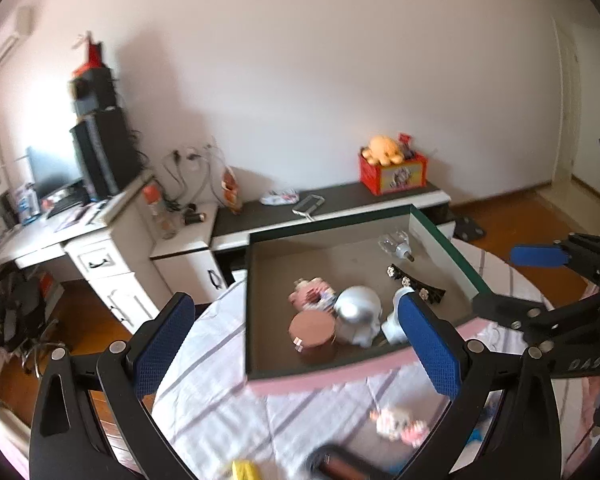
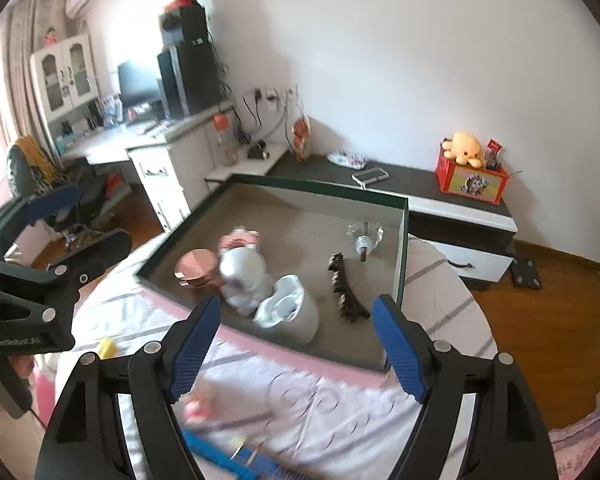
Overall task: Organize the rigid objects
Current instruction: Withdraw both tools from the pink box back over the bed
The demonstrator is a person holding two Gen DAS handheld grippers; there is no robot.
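Note:
A shallow green-rimmed box (image 1: pixel 440 236) (image 2: pixel 324 192) sits on the striped cloth table. Inside lie a pink round tin (image 1: pixel 312 334) (image 2: pixel 196 266), a silver-white figure (image 1: pixel 358 314) (image 2: pixel 244 276), a pink toy (image 1: pixel 310 294) (image 2: pixel 240 238), a white cup on its side (image 2: pixel 290 314), a black hair clip (image 1: pixel 416 282) (image 2: pixel 344 288) and a clear glass piece (image 1: pixel 398 244) (image 2: pixel 364 238). My left gripper (image 1: pixel 296 350) is open and empty, held before the box. My right gripper (image 2: pixel 300 348) is open and empty at the box's near edge. Each gripper shows in the other's view, the right one (image 1: pixel 540 280) and the left one (image 2: pixel 56 216).
Loose on the cloth near me are a small pink toy (image 1: pixel 398 426) (image 2: pixel 198 408), a yellow piece (image 1: pixel 244 472) (image 2: pixel 108 347), a dark cylinder (image 1: pixel 340 466) and a blue comb (image 2: pixel 220 456). Behind the table stand a white desk (image 1: pixel 100 240) and a low cabinet (image 2: pixel 440 196).

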